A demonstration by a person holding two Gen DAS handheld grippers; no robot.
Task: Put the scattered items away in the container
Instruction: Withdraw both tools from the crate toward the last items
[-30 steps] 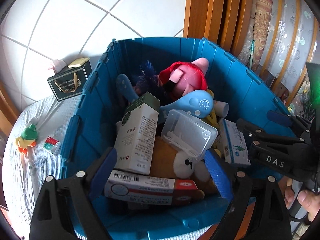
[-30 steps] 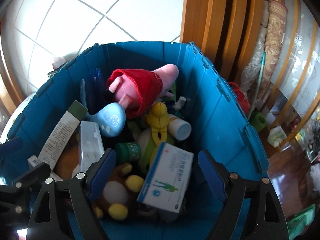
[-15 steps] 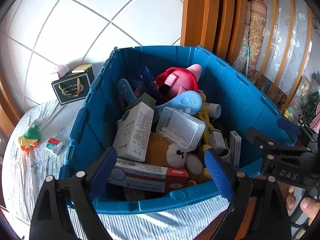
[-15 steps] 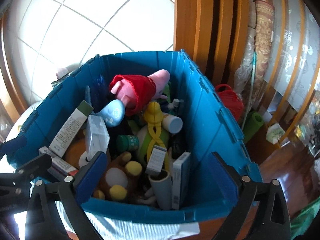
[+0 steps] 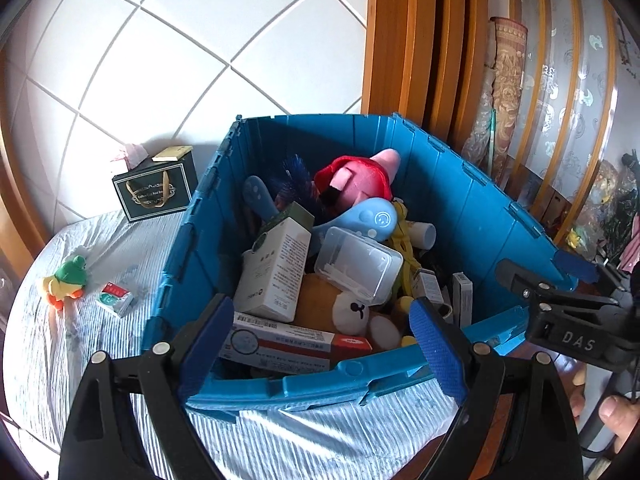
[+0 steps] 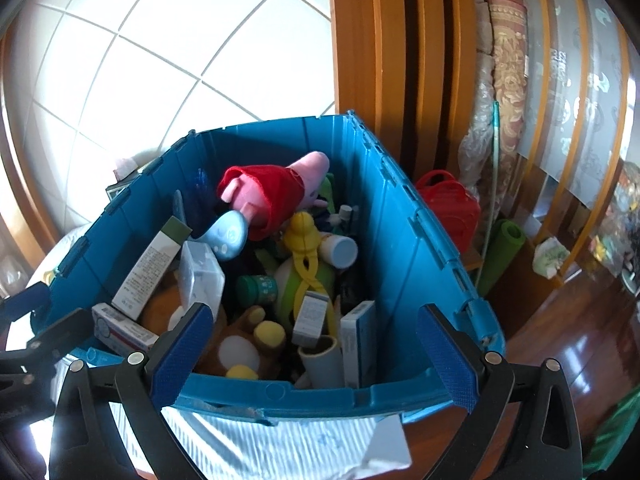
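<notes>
- Task far along, by the look of it: blue container point(image 5: 472, 216) on the striped cloth point(image 5: 320, 432), already crammed with a pink plush point(image 5: 360, 184), a white carton point(image 5: 276, 268), a clear plastic case point(image 5: 360, 264), a red-and-white box point(image 5: 288, 344), a brown bear toy point(image 5: 340, 308) and a yellow duck toy point(image 6: 306, 236).
- In the right wrist view, a blue-and-white box point(image 6: 360, 340) standing on edge against the near wall beside a grey tube point(image 6: 324, 364); lying flat between the right jaws a second ago, now dropped in.
- Still out on the cloth, left of the container and well apart from it: a small green frog toy point(image 5: 66, 280) and, just beside that, a small red-and-green packet point(image 5: 116, 298). Probably the last two pieces to gather.
- Dark gift box point(image 5: 154, 192) against the tiled wall; whether part of the tidy-up, cannot tell.
- Left gripper point(image 5: 324, 344): angled down toward the near rim of the container, jaws spread wide, nothing between the pads.
- Right gripper point(image 6: 316, 352): likewise tilted down at the near rim, jaws just opened to full spread, pads clear of everything, empty.
- Thumb and fingertips of the person's right hand point(image 5: 616, 416) visible at the lower right of the left wrist view, under the right gripper's body.
- Next, as a judgement: left gripper better placed for the frog and packet.
</notes>
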